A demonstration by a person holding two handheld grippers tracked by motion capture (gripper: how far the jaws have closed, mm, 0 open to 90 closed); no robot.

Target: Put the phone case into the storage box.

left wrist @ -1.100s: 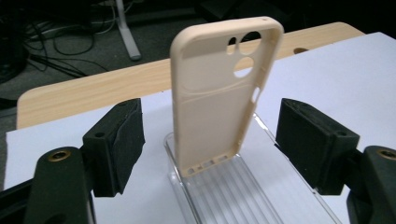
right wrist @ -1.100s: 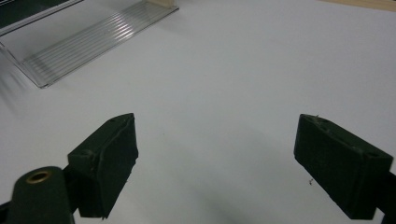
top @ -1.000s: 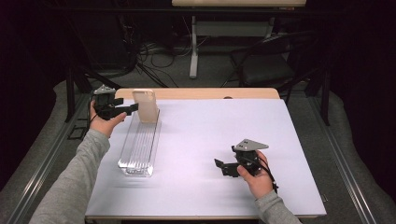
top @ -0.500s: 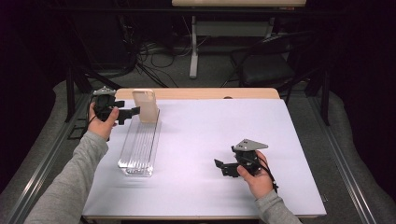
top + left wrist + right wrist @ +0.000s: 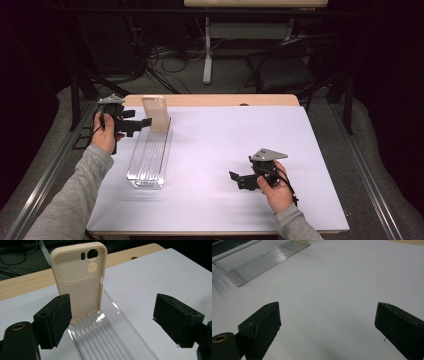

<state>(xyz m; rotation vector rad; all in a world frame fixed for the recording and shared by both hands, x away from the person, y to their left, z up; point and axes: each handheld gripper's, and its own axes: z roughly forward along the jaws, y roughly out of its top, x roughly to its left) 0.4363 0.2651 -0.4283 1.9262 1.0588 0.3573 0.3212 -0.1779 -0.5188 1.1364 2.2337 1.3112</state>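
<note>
A beige phone case stands upright in the far end of a clear ribbed tray on the table's left side. My left gripper is just left of the case, and its jaws have just been opening. They stand wide and no pad presses on the case, which rises just past the left-hand pad. My right gripper rests low over the white sheet at the near right. Its jaws have also just been opening, with nothing between them.
A white sheet covers the table, leaving a wooden strip along the far edge. Beyond that edge are a chair, a desk leg and loose cables on the floor. Metal rails run along both sides.
The left hand has shifted very slightly beside the case, which stays upright in the tray. The right hand has kept still.
</note>
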